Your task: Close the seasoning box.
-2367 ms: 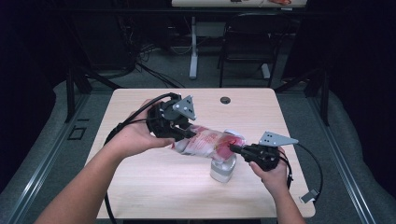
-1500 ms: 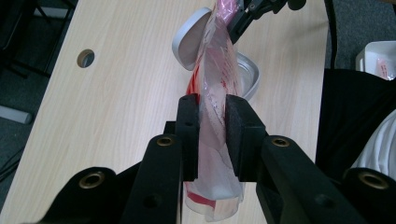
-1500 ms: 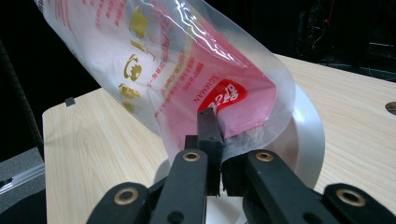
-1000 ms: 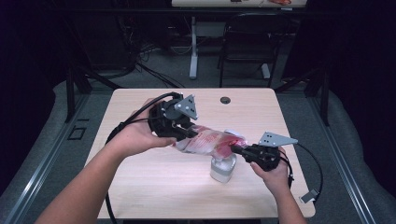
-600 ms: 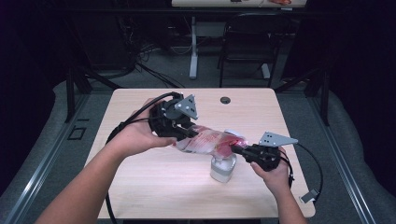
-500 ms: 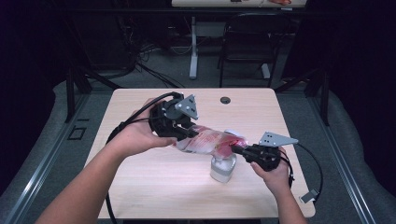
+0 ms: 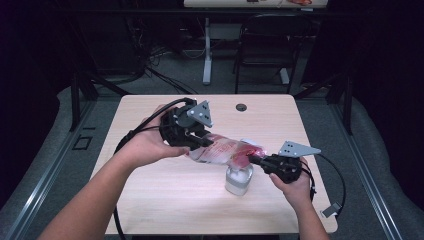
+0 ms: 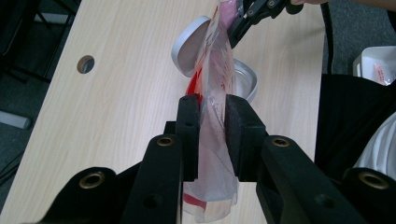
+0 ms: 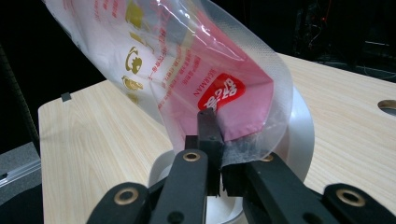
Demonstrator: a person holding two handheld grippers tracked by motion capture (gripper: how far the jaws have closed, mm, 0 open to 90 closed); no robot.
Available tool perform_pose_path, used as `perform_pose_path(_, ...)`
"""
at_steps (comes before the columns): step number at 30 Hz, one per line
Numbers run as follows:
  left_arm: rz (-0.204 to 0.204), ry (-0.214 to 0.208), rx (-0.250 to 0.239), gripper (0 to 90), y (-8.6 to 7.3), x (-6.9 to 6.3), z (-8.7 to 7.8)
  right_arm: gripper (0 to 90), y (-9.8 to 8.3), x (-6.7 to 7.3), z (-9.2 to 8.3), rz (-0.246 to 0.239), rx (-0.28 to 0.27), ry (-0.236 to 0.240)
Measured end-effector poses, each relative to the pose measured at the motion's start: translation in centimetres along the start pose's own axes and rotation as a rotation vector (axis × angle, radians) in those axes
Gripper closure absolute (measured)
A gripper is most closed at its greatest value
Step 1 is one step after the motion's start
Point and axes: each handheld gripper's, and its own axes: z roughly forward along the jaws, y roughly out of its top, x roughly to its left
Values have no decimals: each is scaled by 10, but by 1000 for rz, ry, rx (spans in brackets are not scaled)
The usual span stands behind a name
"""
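A clear plastic bag [image 7: 225,151] with red and gold print hangs stretched between my two grippers above the table. My left gripper [image 7: 196,141] is shut on its upper end; in the left gripper view the bag [image 8: 214,126] runs between the pads. My right gripper [image 7: 255,159] is shut on the bag's lower red corner [image 9: 243,116]. Under that lower end stands a white jar [image 7: 238,179] with its mouth open [image 8: 246,82]. Its round lid [image 8: 187,45] lies beside it on the table.
The light wooden table [image 7: 160,200] has a round cable hole [image 7: 241,107] near its far edge. A chair [image 7: 265,50] and a desk leg stand behind the table. Black cables trail from both grippers.
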Motion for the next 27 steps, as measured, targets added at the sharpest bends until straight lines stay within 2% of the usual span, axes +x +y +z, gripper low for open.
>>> perform_pose_path(20, 33, -4, -6, 763, 9, -1, 3, 887, -2, -1, -12, 8, -23, -29)
perform_pose_path(27, 24, -4, -12, 765, 9, -2, 2, 888, -1, 0, -11, 5, -24, -39)
